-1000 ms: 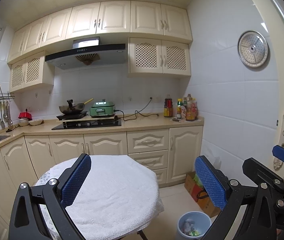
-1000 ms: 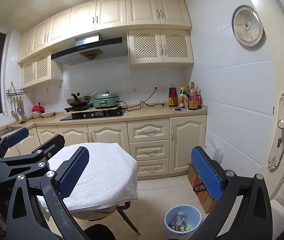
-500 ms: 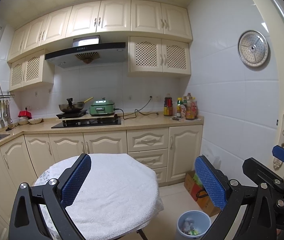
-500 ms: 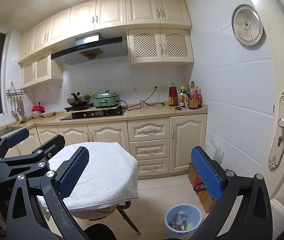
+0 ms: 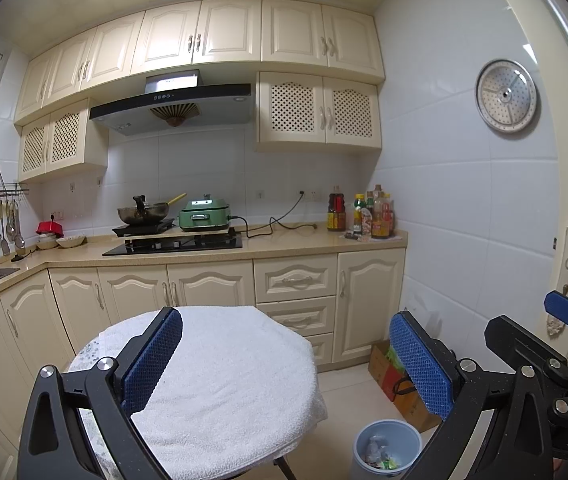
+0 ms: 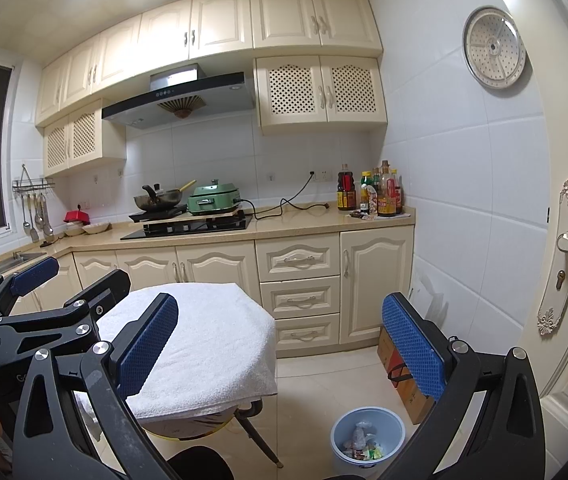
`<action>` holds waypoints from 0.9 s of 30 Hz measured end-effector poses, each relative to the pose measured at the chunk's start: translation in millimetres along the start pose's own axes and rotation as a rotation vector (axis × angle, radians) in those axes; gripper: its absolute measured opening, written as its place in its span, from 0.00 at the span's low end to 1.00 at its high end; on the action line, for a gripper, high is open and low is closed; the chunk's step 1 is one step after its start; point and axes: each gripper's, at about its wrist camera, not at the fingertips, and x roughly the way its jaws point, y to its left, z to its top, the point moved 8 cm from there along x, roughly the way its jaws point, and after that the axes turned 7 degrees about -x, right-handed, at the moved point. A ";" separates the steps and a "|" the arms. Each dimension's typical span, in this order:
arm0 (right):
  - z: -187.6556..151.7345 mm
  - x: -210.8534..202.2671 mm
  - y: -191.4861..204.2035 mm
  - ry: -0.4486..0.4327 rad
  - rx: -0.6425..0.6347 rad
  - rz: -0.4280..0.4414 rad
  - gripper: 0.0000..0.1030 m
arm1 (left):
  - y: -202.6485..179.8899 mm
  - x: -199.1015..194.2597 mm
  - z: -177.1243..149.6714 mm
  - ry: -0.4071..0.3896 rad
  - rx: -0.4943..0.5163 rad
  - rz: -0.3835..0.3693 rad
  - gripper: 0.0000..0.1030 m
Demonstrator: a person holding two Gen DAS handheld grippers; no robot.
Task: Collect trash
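The kitchen counter (image 5: 292, 242) runs across the far wall, well beyond both my grippers. Nearer, the round tabletop (image 5: 223, 368) under its white towel (image 6: 203, 336) lies just ahead of and below my left gripper (image 5: 284, 364), and ahead and left of my right gripper (image 6: 279, 352). I see no loose trash on the towel, as far as I can tell.

Both pairs of fingers are spread wide and carry nothing; my left fingers (image 5: 151, 360) frame the towel, and my right fingers (image 6: 412, 344) hang over the floor.

Low between my right fingers, on the floor, stands the small blue bin (image 6: 368, 440), already holding wrappers (image 6: 360, 446). I judge the collecting mostly done; anything left would lie outside these views, and I cannot tell.
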 end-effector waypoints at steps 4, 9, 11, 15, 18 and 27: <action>-0.2 0.2 0.6 0.001 0.000 -0.001 1.00 | -0.5 0.3 -0.2 0.001 0.000 0.000 0.99; -1.9 0.4 1.2 0.000 0.000 0.000 1.00 | 1.8 0.0 -0.9 -0.002 -0.001 -0.001 0.99; -3.0 -0.1 1.7 -0.002 0.000 0.000 1.00 | 2.7 0.3 -0.9 -0.003 -0.001 -0.002 0.99; -3.9 0.1 2.6 -0.002 0.001 0.001 1.00 | 2.7 0.2 -1.0 -0.002 -0.001 -0.002 0.99; -3.7 0.1 2.4 -0.003 0.000 0.000 1.00 | 3.3 0.4 -0.9 -0.003 -0.002 -0.002 0.99; -4.2 -0.4 3.5 -0.003 0.001 0.001 1.00 | 4.3 0.8 -0.5 -0.004 0.000 -0.001 0.99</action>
